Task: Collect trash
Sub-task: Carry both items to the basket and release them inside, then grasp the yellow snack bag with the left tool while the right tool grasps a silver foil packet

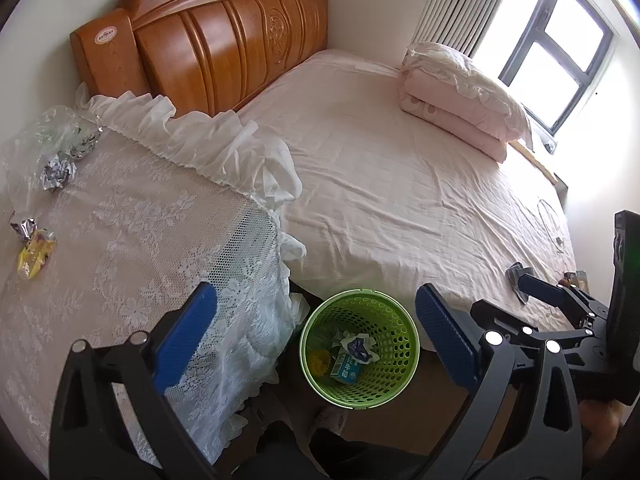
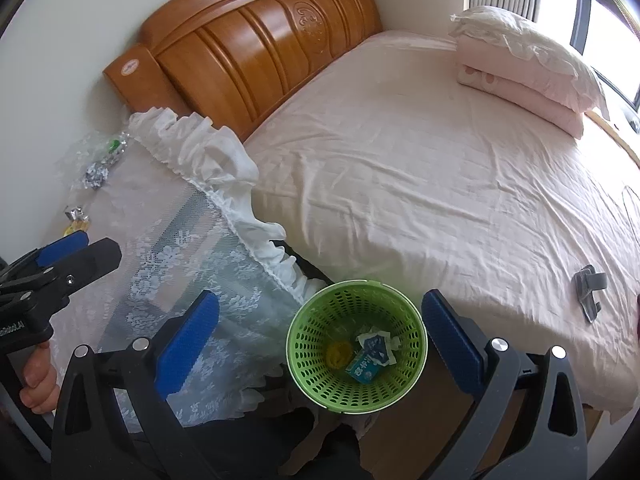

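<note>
A green mesh basket [image 1: 402, 336] [image 2: 306, 340] stands on the floor between the bed and the nightstand. It holds a blue carton [image 1: 346, 372] [image 2: 363, 370], crumpled white paper [image 1: 359, 346] and a yellow bit [image 2: 339, 354]. My left gripper [image 1: 316, 334] [image 2: 102, 246] hangs open above it, nothing between its blue pads. My right gripper [image 2: 318, 340] [image 1: 576, 264] is also wide open and empty over the basket. On the lace-covered nightstand [image 1: 132, 232] lie a crumpled foil ball [image 1: 58, 170] [image 2: 95, 176], a yellow wrapper [image 1: 36, 254] and a clear plastic bag [image 1: 52, 132].
A bed with a pink sheet [image 1: 400, 160] and a wooden headboard [image 1: 224, 40] fills the right. Folded bedding [image 1: 460, 112] lies near the window. A small grey object [image 2: 588, 292] rests on the sheet. A hand [image 2: 36, 376] holds the left gripper's handle.
</note>
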Tool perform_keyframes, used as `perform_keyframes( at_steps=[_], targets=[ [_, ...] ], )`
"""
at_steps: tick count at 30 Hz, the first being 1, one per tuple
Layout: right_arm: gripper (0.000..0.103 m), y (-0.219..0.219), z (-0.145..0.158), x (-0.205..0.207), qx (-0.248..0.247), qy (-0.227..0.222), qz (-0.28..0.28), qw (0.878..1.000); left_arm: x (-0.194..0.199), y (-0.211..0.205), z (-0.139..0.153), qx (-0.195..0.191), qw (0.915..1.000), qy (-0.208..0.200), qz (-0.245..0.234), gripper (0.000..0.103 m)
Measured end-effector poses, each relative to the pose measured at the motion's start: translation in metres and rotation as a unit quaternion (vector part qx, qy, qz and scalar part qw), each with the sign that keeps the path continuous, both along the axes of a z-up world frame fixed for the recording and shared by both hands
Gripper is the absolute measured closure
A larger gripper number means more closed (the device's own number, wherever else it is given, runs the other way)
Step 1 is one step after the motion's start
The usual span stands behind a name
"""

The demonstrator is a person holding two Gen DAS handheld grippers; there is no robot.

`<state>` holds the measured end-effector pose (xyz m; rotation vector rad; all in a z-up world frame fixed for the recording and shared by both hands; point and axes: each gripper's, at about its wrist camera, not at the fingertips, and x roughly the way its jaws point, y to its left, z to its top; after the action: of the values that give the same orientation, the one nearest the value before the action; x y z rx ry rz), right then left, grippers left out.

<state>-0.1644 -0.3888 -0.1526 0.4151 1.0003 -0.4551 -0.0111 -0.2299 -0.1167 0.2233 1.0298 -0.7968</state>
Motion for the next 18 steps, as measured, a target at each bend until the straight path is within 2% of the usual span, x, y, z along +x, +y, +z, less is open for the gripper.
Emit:
perform_keyframes(
  at_steps=[5, 10, 13, 18],
  targets=[
    [0.003, 0.009, 0.004, 0.010, 0.008, -0.012, 0.021, 1.000, 0.008, 0.015, 0.005, -0.003, 0.9995, -0.011, 0.030, 0.008],
    [0.003, 0.025, 0.000, 0.038, 0.014, -0.005, 0.065, 0.998, 0.027, 0.052, 0.009, -0.003, 0.9958, -0.022, 0.089, 0.008],
    [0.003, 0.040, -0.002, 0.060, 0.019, -0.003, 0.096, 0.995, 0.042, 0.082, 0.007, 0.002, 0.9906, -0.026, 0.134, 0.008],
    [0.003, 0.070, -0.006, 0.098, 0.023, 0.005, 0.146, 0.989, 0.074, 0.139, 0.001, 0.022, 0.9768, -0.045, 0.208, 0.008]
  ],
)
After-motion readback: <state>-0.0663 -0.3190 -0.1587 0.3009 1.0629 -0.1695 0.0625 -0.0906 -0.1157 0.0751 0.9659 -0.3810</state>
